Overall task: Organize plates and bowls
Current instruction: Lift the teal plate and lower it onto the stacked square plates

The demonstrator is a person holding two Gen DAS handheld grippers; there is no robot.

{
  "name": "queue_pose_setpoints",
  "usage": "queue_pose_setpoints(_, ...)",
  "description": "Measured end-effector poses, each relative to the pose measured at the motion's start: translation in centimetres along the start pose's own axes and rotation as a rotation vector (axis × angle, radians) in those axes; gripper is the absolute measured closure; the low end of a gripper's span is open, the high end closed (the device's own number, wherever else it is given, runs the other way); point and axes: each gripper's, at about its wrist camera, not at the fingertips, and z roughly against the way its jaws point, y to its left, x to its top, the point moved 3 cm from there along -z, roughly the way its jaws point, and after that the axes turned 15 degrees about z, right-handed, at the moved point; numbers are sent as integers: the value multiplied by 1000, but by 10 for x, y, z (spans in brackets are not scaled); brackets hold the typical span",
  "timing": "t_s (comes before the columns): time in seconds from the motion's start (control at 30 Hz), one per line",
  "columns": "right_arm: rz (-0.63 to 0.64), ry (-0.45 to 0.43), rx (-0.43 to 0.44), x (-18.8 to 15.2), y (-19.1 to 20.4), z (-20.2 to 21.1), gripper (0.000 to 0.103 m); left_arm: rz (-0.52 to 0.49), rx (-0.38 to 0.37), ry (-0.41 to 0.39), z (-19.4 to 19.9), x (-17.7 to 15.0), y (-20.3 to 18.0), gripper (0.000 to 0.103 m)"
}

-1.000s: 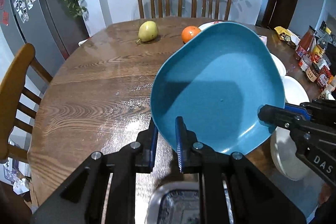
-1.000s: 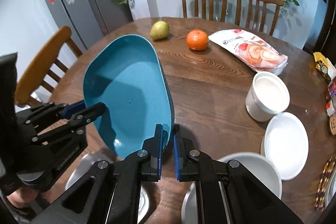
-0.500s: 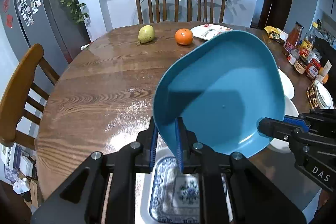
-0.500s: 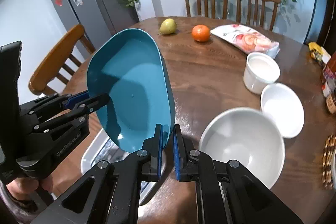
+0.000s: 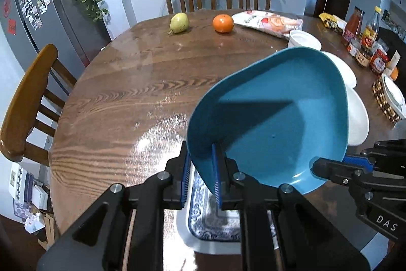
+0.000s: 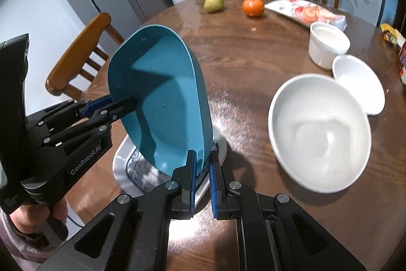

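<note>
A teal plate [image 5: 274, 118] is held tilted above the table by both grippers. My left gripper [image 5: 201, 174] is shut on its near-left rim. My right gripper [image 6: 202, 174] is shut on its opposite rim; the plate also shows in the right wrist view [image 6: 162, 103]. Under the plate lies a white rectangular dish with a blue pattern [image 5: 210, 225], also in the right wrist view [image 6: 137, 166]. A large white bowl [image 6: 319, 131], a smaller white bowl [image 6: 360, 83] and a white cup-like bowl [image 6: 328, 42] stand to the right.
A pear [image 5: 179, 22], an orange [image 5: 223, 23] and a snack bag [image 5: 269, 20] lie at the far side of the round wooden table [image 5: 121, 98]. Sauce jars and bottles [image 5: 365, 42] stand at the right edge. Wooden chairs [image 5: 28, 93] surround the table.
Both grippers have lifted the teal plate and pulled back toward the near edge. The patterned dish has come into view beneath it.
</note>
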Motion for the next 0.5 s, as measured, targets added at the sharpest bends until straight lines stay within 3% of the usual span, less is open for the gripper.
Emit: queue_pose_setpoints(0.5,-21,85,67,-25,17,-23,92,-19,39,86,-15,-26,12,88)
